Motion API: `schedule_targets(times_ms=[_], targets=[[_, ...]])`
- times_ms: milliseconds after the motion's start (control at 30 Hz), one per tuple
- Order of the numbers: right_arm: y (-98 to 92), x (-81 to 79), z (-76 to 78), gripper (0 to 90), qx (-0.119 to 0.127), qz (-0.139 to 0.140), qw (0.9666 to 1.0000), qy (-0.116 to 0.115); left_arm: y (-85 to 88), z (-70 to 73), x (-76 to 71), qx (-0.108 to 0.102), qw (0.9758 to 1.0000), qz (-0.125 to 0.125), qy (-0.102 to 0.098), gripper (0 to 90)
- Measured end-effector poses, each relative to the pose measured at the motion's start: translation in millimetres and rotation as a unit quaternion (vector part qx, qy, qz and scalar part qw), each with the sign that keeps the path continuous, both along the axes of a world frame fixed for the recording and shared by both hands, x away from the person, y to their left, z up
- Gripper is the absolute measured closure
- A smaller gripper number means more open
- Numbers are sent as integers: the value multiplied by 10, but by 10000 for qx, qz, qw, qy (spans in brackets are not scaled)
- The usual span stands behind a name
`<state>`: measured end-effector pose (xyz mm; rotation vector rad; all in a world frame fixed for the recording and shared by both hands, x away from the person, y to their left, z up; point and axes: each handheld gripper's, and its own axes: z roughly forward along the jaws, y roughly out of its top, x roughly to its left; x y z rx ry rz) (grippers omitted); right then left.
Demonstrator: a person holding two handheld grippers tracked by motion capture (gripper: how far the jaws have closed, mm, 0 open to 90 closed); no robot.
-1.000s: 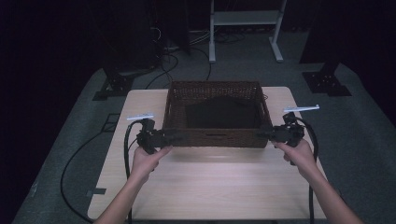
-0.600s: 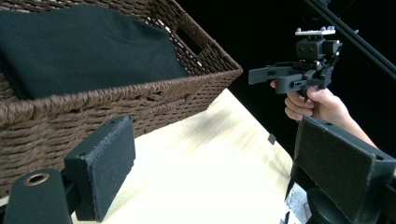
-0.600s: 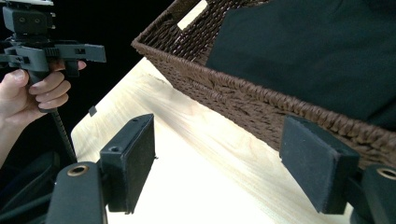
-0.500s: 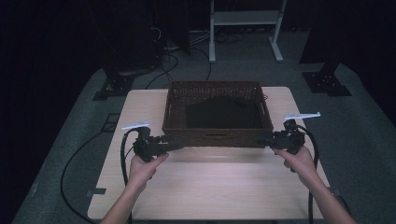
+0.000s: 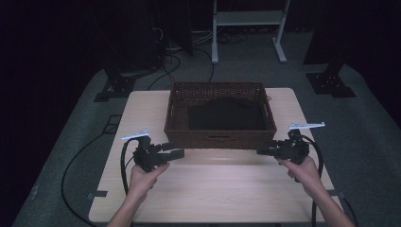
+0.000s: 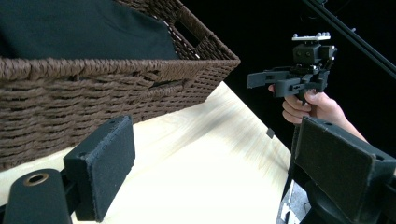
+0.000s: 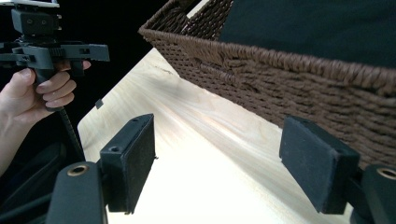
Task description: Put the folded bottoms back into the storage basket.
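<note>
A brown wicker basket (image 5: 220, 137) stands on the far half of a light wooden table (image 5: 213, 194), with a black cloth (image 5: 226, 116) lying inside it. My left gripper (image 5: 177, 151) hovers in front of the basket's near left corner and points right, open with nothing between its pads. My right gripper (image 5: 261, 151) is level with it at the near right corner and points left, also open with nothing in it. In the left gripper view my jaws (image 6: 219, 158) frame bare table beside the basket (image 6: 93, 88), with the right gripper (image 6: 257, 79) beyond. In the right gripper view my jaws (image 7: 224, 158) face the left gripper (image 7: 100, 51).
Black cables (image 5: 90, 161) trail from both grippers over the table's edges onto the grey floor. Behind the table stand a white frame (image 5: 246, 19) and two dark stand bases (image 5: 116, 87) (image 5: 331, 82). The surroundings are dark.
Both hands have drawn back from the basket's front corners toward the near edge and sunk a little. The jaws stand as wide as before.
</note>
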<state>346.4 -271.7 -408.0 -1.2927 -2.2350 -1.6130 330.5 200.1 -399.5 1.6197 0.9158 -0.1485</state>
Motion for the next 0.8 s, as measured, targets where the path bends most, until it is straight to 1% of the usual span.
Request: schedule_targets(times_ms=[133,333,400,433,633,767,800], targets=[[2,-30,-46,263,7,26,10000,19,1,-24,-20,-18,10000,-3,23,110],[-6,-77,-104,263,23,47,10000,44,17,-50,-58,-32,10000,2,2,109],[-14,-89,-123,262,53,28,9999,87,16,-59,-72,-20,10000,18,-37,108],[-21,-90,-139,262,29,27,10000,69,18,-66,-78,-23,10000,13,-39,108],[-48,-112,-213,262,40,-10,9999,153,20,-109,-110,-31,10000,11,-25,107],[-50,-143,-252,262,43,-8,9999,167,22,-141,-127,-32,10000,8,-30,107],[-49,-152,-259,262,33,-8,9999,170,19,-148,-134,-46,10000,17,-2,107]])
